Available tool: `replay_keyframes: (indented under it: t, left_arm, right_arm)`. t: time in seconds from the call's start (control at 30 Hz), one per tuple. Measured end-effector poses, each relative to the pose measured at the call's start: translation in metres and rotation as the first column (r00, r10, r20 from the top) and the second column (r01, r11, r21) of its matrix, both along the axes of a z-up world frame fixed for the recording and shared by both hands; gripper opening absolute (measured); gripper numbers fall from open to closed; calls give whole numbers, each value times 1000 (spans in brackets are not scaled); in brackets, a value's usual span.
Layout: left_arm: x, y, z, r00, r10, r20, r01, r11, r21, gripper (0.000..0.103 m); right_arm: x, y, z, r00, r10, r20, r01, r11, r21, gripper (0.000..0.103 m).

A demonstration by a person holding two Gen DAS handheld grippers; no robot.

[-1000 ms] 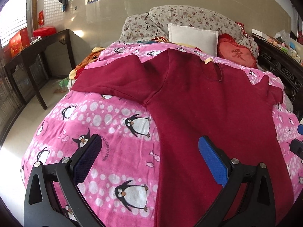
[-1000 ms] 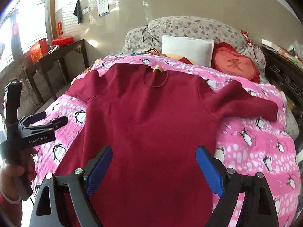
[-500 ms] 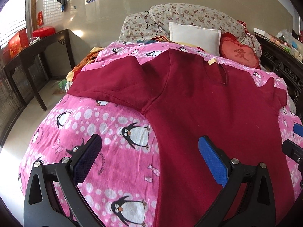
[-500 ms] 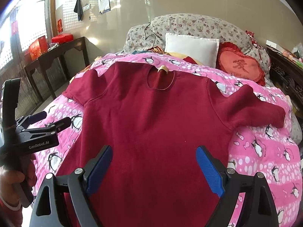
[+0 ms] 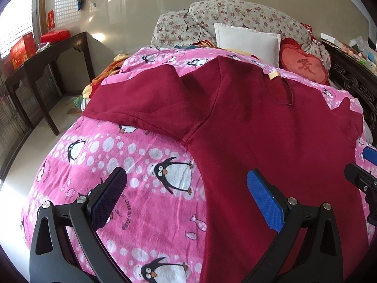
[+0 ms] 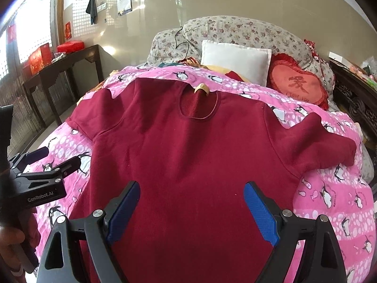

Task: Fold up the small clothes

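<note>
Red shirt (image 6: 200, 155) flat beneath both grippers, left (image 5: 186, 198) and right (image 6: 192, 208), fingers spread, empty.

Bed covered by pink penguin-print blanket (image 5: 146, 169). Dark red top (image 6: 193, 155) lies flat on it, sleeves spread. Near headboard: floral pillows (image 6: 235, 30), white cushion (image 6: 235, 57), red heart cushion (image 6: 297, 83).

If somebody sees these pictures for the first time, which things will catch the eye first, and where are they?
The dark red shirt lies spread flat, front up, across the pink penguin blanket covering the bed. Near the bottom of each view, an open hand-held gripper with blue pads hovers above it: the left over the shirt's side edge, the right over its middle. Behind, a white pillow and a red heart cushion rest at the bed's head.
</note>
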State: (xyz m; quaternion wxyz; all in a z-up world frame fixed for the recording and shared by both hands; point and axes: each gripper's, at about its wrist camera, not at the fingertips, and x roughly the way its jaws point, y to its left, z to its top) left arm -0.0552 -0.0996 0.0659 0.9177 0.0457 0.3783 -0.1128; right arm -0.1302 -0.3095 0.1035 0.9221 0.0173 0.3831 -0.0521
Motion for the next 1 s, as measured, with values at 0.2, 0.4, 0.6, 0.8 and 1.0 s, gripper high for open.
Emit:
replay_keyframes:
  t: [0.2,0.4,0.6,0.8,1.0]
  left_arm:
    - [13,14,0,999,34,-10,-35,999,-15,102]
    - [25,27,-1,998,67,-22,-67,997,-26,102]
    - [34,40,-1,996,92,-20,-92,995,-27,102]
    - [48,63,-2,991,125,-41,-128,990,-63,102]
    - [85,111,-7,974,175,-143,-203,956,-212,102]
  right_arm:
    - [12,3,-7,1000,5,-16,-5,1000,-22,89]
    - [22,5,-14,999,9,-32,-10,999,-35,89]
    - [29,9,-19,999,18,-44,-21,999,-47,89]
    - [38,15,-22,998,34,-48,-36,998,-52,89]
    - [50,20,-28,996,56,-68,-60,997,-56,88]
